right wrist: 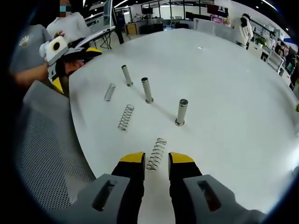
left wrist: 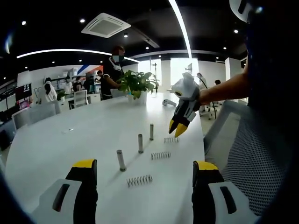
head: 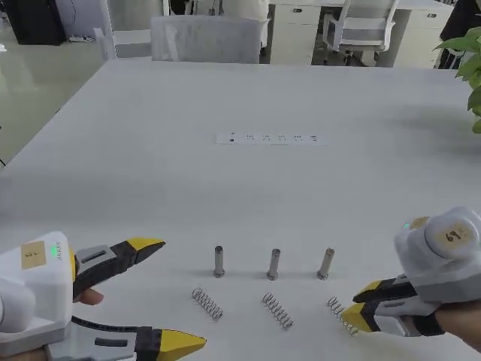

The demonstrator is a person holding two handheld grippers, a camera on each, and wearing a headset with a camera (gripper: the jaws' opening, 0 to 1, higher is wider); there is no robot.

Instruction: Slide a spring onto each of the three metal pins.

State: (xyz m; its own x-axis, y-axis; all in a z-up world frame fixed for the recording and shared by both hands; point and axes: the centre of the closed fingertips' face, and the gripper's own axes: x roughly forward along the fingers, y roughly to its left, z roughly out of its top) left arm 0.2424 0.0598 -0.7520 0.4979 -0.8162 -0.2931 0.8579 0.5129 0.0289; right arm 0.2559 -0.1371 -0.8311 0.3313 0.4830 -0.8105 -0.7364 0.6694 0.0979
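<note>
Right claw [right wrist: 156,162] is partly closed but not pinching anything yet. Its two yellow tips straddle the near end of the nearest spring [right wrist: 158,149], with a sliver of gap on either side as far as I can tell. That spring lies flat on the white table [right wrist: 224,84] and runs away from the tips toward the nearest metal pin [right wrist: 181,112], which stands upright just beyond it.

My guess is it's featherlight thin wire, squashy and keen to roll or ping away. So I'd grab it gently across the coils near one end and leave the other end free to go over the pin.

Left claw [head: 169,293] gapes wide with nothing in it, near the leftmost spring [head: 207,303] but not touching it.
</note>
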